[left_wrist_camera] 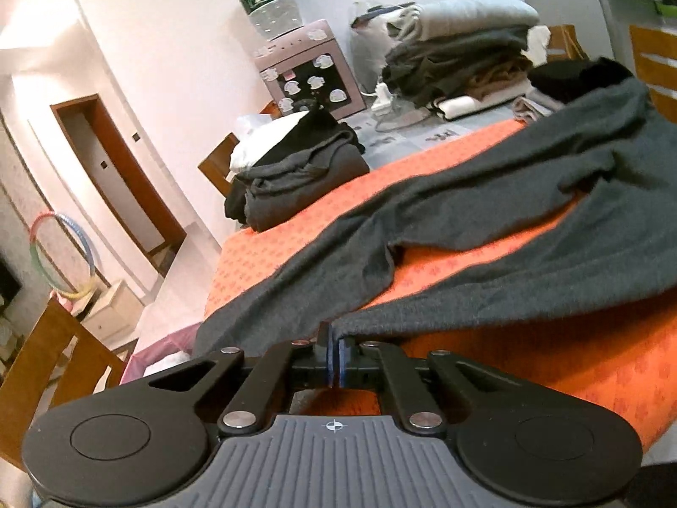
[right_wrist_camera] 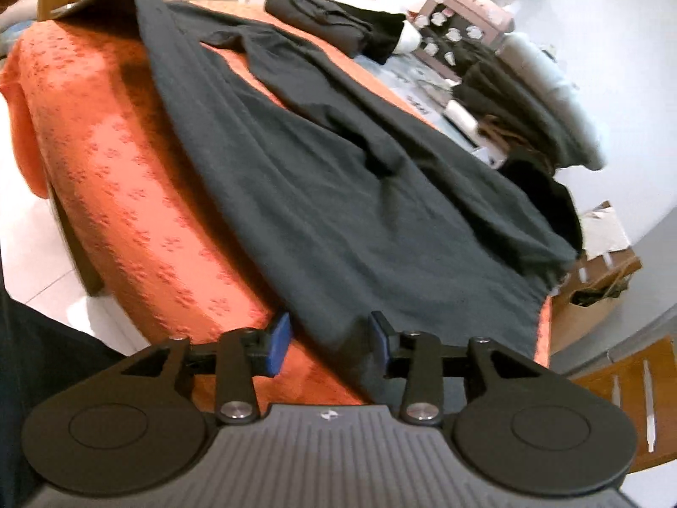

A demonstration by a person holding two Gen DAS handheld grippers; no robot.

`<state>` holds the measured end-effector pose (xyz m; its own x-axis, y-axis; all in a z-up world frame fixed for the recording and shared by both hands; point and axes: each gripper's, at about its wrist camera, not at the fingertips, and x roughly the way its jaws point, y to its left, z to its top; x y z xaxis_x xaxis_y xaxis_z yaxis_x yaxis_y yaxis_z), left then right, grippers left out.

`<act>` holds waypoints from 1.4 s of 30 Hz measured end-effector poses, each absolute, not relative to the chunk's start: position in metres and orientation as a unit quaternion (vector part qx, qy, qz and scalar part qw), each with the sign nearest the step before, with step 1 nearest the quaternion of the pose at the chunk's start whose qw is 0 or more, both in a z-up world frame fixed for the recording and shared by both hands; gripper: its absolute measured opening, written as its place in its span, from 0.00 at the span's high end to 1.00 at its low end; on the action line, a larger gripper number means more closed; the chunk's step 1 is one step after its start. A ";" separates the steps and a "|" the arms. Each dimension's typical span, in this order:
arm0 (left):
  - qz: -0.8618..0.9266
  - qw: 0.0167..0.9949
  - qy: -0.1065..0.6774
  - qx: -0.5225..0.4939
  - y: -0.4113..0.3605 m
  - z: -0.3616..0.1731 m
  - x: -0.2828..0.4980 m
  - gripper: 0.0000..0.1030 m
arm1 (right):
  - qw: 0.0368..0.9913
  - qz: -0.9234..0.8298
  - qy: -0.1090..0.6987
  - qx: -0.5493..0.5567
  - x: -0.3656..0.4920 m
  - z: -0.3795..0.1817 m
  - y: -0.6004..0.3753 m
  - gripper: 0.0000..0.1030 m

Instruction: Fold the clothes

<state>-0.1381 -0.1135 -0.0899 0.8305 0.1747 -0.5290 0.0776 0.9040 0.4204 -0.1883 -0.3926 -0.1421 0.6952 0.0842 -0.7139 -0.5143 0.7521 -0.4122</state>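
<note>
Currently left gripper (left_wrist_camera: 334, 357) fingers pinch the dark garment (right_wrist_camera: 338, 194) hem; right gripper (right_wrist_camera: 330, 349) fingers part-open, astride the 6 o'clock edge, ungripped. Lifting now risks a skewed, one-sided fold.

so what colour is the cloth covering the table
Orange, with a repeating small darker flower-like motif; the tablecloth shows best in the right wrist view.

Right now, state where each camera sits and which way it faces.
Left wrist: rides the left tool, shut on the dark grey garment's near edge, facing across the orange table cover toward folded piles; only the tool shows.
Right wrist: rides the right tool, open at the garment's hem, facing along it; the left tool shows top left, a dark sleeve at left.
Shared: garment, cover, piles.
</note>
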 end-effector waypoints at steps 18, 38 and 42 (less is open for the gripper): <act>0.036 0.945 0.270 0.182 -0.105 -0.069 -0.145 0.96 | 0.876 0.028 0.360 -0.319 -0.177 -0.132 -0.470 0.96; 0.023 0.977 0.140 0.156 -0.078 0.089 -0.270 0.97 | 0.888 -0.009 0.394 -0.237 -0.320 0.065 -0.464 0.97; 0.014 0.980 0.132 0.151 -0.084 0.110 -0.260 0.97 | 0.891 -0.024 0.398 -0.216 -0.328 0.090 -0.466 0.96</act>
<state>-0.2601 -0.0842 0.1100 0.9647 0.0669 -0.2547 0.0128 0.9541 0.2993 -0.3284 -0.4661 0.0898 0.6821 -0.2142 -0.6992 -0.1302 0.9053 -0.4043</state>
